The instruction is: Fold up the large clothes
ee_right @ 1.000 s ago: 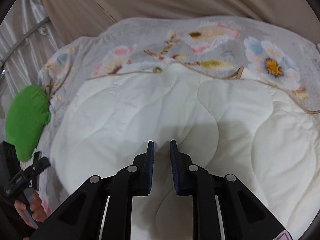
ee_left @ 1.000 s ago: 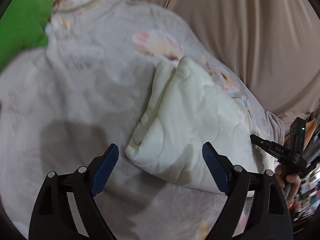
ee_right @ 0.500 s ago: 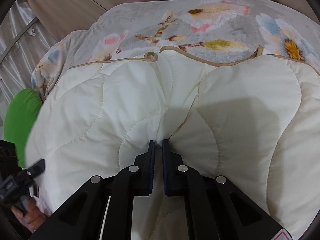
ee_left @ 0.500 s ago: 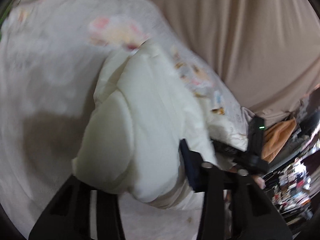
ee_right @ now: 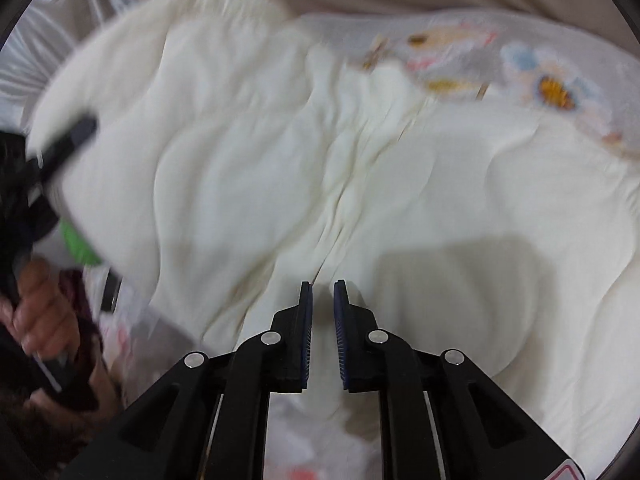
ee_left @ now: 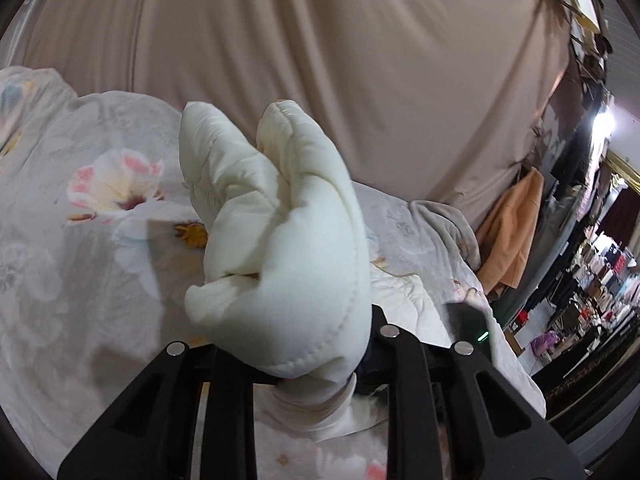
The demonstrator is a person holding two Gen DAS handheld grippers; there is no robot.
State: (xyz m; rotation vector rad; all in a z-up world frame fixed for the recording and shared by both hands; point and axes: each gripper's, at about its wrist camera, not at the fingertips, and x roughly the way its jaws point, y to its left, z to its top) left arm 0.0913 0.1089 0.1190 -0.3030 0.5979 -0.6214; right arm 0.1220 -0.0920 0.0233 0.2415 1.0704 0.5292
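The left gripper (ee_left: 320, 364), its jaws just closed, clamped a bunched corner of the cream quilted garment (ee_left: 288, 248), raised above the floral bedspread (ee_left: 80, 240). The right gripper (ee_right: 323, 312), jaws easing apart, pinched the garment's central fold.

look: cream quilted padded jacket (ee_right: 248, 184), wavy stitching
state: rumpled, one corner (ee_left: 280, 240) bunched and lifted
spot: spread over the flowered bedspread (ee_left: 80, 240)
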